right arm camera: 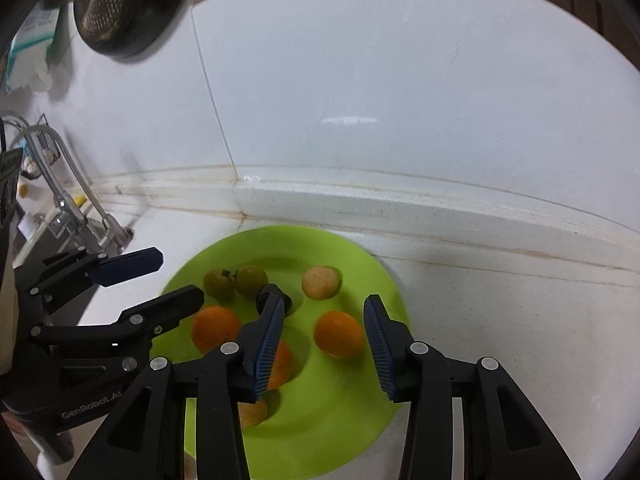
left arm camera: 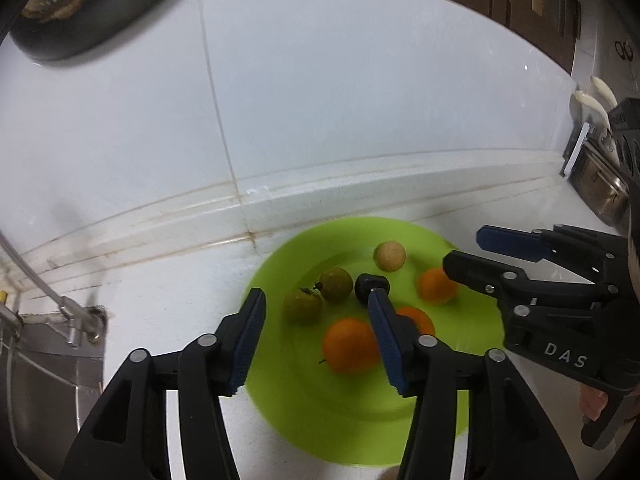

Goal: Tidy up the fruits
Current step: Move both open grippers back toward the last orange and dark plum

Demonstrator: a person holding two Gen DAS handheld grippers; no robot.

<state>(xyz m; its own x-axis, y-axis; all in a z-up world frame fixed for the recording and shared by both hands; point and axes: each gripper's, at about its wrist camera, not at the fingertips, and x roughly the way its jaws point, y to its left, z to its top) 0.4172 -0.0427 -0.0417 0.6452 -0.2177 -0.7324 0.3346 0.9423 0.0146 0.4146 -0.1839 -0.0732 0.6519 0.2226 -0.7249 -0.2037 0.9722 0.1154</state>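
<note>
A lime green plate (left arm camera: 344, 420) (right arm camera: 340, 412) lies on the white counter and holds several fruits: three oranges (left arm camera: 350, 344) (right arm camera: 339, 334), two green fruits (left arm camera: 335, 283) (right arm camera: 251, 280), a dark fruit (left arm camera: 366, 285) (right arm camera: 264, 295) and a pale tan round fruit (left arm camera: 389, 256) (right arm camera: 321, 282). My left gripper (left arm camera: 316, 306) is open and empty above the plate's left side. My right gripper (right arm camera: 325, 312) is open and empty above the plate, over an orange. A small yellowish fruit (right arm camera: 253, 412) sits under its left finger. Each gripper shows in the other's view (left arm camera: 464, 250) (right arm camera: 180, 276).
A white tiled wall (left arm camera: 340, 100) with a raised ledge (right arm camera: 400, 208) runs behind the plate. A steel sink (left arm camera: 44, 360) with a tap (right arm camera: 68, 176) lies to the left. A dark pan with a grater (left arm camera: 80, 8) hangs at upper left. A metal rack (left arm camera: 596, 184) stands at right.
</note>
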